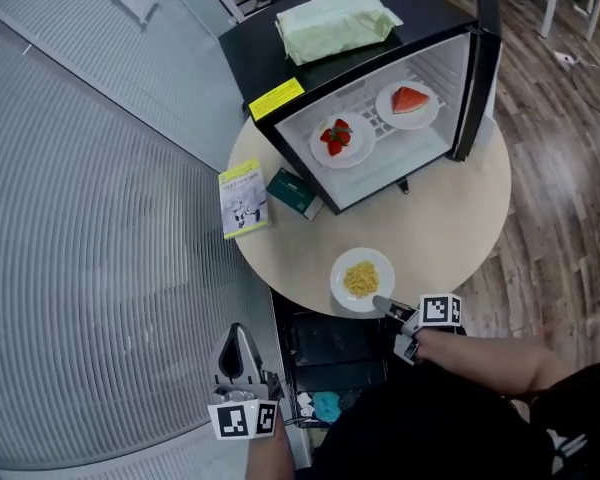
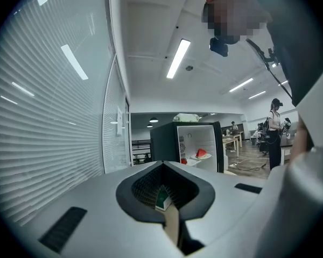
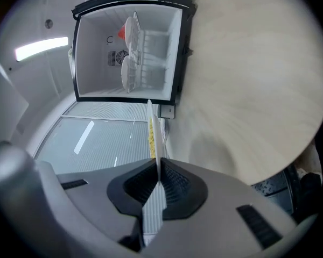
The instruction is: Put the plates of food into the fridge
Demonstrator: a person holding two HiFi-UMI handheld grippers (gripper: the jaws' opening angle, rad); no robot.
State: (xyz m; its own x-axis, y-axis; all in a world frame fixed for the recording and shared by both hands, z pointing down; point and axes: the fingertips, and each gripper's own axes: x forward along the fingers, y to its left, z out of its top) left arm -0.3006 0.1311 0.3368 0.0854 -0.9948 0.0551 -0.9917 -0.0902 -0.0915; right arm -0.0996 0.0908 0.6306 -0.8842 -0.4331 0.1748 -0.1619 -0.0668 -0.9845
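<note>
A white plate of yellow noodles [image 1: 362, 279] sits at the near edge of the round table [image 1: 450, 228]. My right gripper [image 1: 383, 305] is shut on the plate's near rim; in the right gripper view the plate [image 3: 155, 138] shows edge-on, clamped between the jaws [image 3: 158, 180]. The small black fridge [image 1: 365, 108] stands open at the table's far side, holding a plate of strawberries [image 1: 342, 139] and a plate of watermelon [image 1: 408, 103] on its wire shelf. My left gripper [image 1: 239, 336] hangs low at the left, off the table, jaws shut on nothing [image 2: 164, 198].
The fridge door [image 1: 477, 63] stands open at the right. A pale green bag [image 1: 335, 23] lies on top of the fridge. A book [image 1: 243, 198] and a green box [image 1: 293, 192] lie on the table's left. A person [image 2: 274, 133] stands far off.
</note>
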